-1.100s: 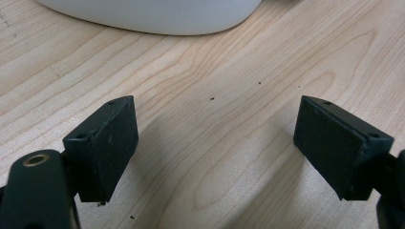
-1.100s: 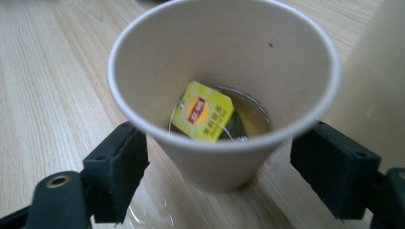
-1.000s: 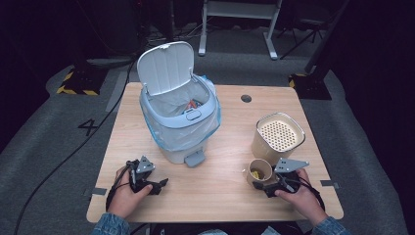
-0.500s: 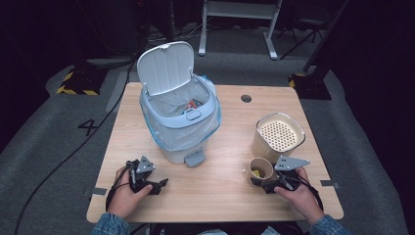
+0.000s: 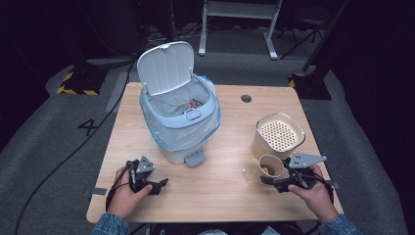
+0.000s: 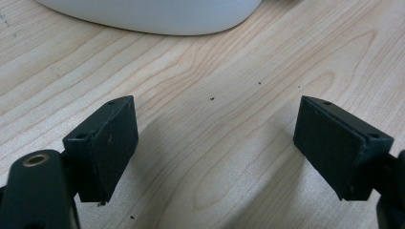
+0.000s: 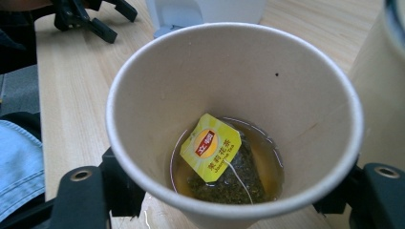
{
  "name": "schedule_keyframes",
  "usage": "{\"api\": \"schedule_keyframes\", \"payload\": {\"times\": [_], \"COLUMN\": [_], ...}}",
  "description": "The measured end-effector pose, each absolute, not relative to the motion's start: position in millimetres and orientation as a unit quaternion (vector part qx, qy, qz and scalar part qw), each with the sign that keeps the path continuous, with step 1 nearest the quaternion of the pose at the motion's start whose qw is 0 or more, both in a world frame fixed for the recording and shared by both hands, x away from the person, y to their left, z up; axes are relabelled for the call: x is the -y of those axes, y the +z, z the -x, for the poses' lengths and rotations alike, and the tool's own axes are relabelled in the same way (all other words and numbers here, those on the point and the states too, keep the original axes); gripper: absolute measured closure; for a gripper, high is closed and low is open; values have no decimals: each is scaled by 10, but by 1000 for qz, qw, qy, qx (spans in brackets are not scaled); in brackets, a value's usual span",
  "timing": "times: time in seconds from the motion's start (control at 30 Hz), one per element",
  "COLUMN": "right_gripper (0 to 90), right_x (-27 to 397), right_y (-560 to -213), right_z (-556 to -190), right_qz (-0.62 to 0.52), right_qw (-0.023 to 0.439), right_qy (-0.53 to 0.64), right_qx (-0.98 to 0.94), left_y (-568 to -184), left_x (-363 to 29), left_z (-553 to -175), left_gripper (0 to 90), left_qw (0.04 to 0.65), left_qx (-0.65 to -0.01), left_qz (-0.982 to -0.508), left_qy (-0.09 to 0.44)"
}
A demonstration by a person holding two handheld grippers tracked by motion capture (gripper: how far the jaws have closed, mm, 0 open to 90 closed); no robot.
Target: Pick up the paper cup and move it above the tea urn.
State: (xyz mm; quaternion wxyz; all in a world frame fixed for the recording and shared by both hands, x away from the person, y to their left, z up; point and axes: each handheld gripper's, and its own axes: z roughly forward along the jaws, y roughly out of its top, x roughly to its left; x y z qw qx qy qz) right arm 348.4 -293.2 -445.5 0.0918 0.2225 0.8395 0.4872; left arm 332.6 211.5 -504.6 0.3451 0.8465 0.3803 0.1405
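Your right gripper [image 5: 268, 179] fingers have just closed on the paper cup [image 7: 234, 119], standing upright at the table's [image 5: 235, 147] near right. The open bin [image 5: 178, 117] is far and left of it. Your left gripper [image 5: 161, 185] fingers are wide open, holding nothing.

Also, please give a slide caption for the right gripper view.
Right gripper clamps a paper cup holding a used tea bag with yellow tag.

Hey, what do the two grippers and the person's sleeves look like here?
Both the left gripper and the right gripper are black, with two flat rectangular jaws and a grey three-cornered plate on top. A black cable trails from each. The person's sleeves are blue denim.
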Motion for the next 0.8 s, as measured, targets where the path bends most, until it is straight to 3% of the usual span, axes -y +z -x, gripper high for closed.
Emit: {"api": "schedule_keyframes", "payload": {"times": [0.8], "right_gripper": [295], "right_x": [3181], "right_y": [-3615], "right_z": [-3574], "right_qz": [-218], "right_qw": [106], "right_qy": [487], "right_qx": [-839], "left_y": [-5047], "left_x": [-2088], "left_z": [-3367], "left_gripper": [146], "left_qw": [345], "left_qx": [-379], "left_qz": [-847], "left_qy": [142]}}
